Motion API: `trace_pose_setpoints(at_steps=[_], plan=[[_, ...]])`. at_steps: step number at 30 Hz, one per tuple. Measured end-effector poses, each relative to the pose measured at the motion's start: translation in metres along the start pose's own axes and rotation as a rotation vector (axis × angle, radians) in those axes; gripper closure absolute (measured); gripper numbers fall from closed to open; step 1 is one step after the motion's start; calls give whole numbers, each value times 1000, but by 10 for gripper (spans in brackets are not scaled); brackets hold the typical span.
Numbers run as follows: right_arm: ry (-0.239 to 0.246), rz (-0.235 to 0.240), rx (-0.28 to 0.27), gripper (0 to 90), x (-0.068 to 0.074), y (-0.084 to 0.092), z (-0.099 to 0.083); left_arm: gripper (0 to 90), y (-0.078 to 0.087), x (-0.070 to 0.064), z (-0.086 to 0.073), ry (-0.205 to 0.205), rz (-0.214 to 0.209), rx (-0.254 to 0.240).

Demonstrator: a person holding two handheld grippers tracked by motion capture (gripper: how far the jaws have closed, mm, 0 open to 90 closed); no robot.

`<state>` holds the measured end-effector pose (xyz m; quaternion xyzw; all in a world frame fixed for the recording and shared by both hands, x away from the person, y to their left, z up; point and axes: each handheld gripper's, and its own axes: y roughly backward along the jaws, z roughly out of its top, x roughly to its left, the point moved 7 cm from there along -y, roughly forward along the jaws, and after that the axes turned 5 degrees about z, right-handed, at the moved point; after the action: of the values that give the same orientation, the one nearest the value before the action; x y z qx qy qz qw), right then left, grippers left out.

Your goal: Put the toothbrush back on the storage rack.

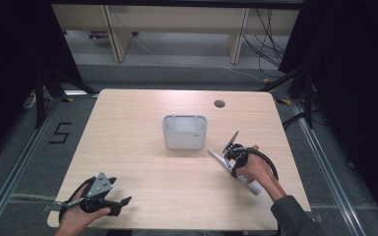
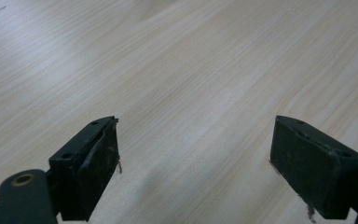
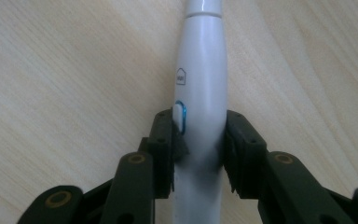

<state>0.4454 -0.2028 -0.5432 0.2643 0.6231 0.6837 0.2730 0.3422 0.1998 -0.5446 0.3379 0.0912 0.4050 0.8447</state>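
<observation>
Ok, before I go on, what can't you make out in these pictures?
- Electric toothbrush: its head is cut off by the top edge of the right gripper view; in the high view the right gripper and hand cover its middle.
- White container: its inside is too small and washed out in the high view to tell whether anything is in it.
- Logo on the toothbrush handle: too blurred to read.

Left hand-held gripper (image 2: 193,163) jaws spread; right hand-held gripper (image 3: 198,149) jaws clamped.
</observation>
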Motion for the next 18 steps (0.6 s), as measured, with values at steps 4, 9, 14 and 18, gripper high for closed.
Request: trace_pose_setpoints(at_steps=[4,9,14,18], plan=[[29,11,-28,666,-1,1,-2,150,-1,-2,1,22,-8,-20],[6,24,-86,667,1,11,-5,150,0,-1,0,13,-6,-5],[-24,34,-171,667,-1,30,-10,150,0,-1,0,12,-5,-4],[-95,64,-280,667,-5,55,-14,150,-2,-2,1,25,-6,-18]])
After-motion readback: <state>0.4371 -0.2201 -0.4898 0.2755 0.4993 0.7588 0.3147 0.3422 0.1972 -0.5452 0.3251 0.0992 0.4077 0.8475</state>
